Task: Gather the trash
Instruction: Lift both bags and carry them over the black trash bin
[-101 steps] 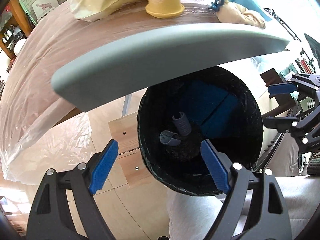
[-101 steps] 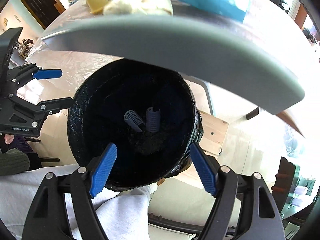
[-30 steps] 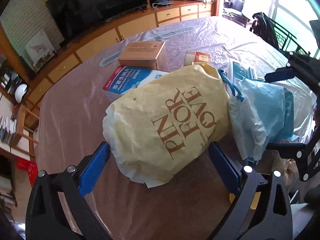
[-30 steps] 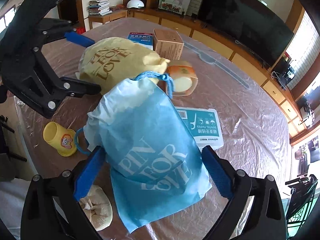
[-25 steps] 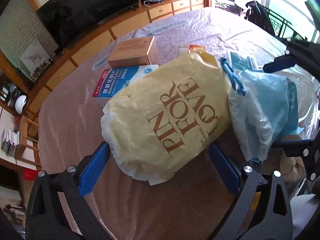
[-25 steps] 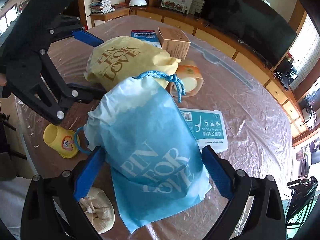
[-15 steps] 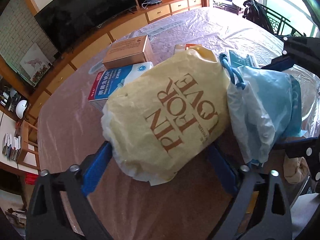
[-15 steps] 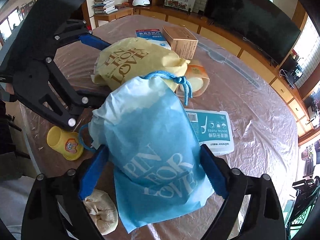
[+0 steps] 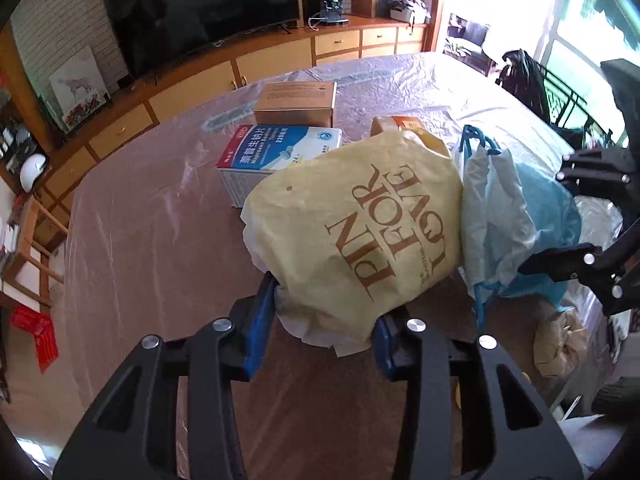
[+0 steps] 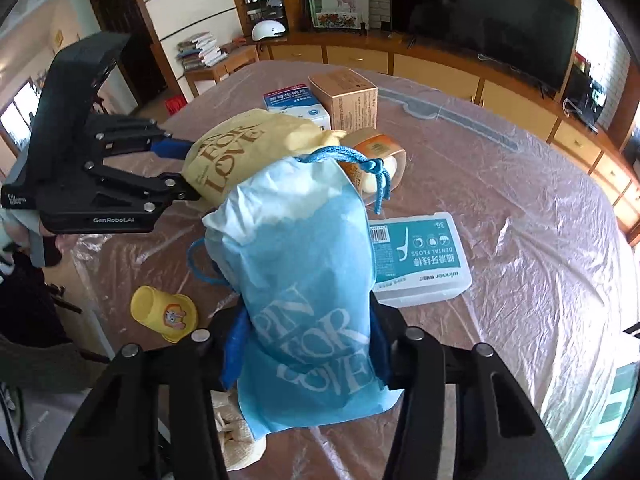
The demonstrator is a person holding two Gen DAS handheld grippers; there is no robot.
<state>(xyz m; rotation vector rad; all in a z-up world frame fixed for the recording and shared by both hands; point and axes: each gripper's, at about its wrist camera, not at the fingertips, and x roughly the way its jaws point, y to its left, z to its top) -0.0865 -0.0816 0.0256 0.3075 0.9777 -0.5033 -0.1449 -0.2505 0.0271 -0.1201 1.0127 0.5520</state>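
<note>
Left hand-held gripper point(image 9: 322, 316): your jaws are closing on the yellow bag point(image 9: 352, 236), whose length runs straight ahead.
Right hand-held gripper point(image 10: 306, 344): closing on the blue bag point(image 10: 304, 280), likewise ahead on the tabletop point(image 10: 520, 184).
Change: both stood wide a second ago; pad contact looks likely, partly hidden.

A dark television point(image 9: 200, 8) is mounted on the wall beyond the counter point(image 9: 140, 240), which is covered with clear film. Directly under the television a long run of wooden cabinets point(image 9: 272, 64) is seen. Left of the television a framed animal picture point(image 9: 78, 88) is leaned against the white brick wall, and farther left a white helmet point(image 10: 269, 30) and a stack of books point(image 10: 200, 52) are kept. Right of the television a black coffee machine point(image 9: 332, 0) is placed on the cabinets.
</note>
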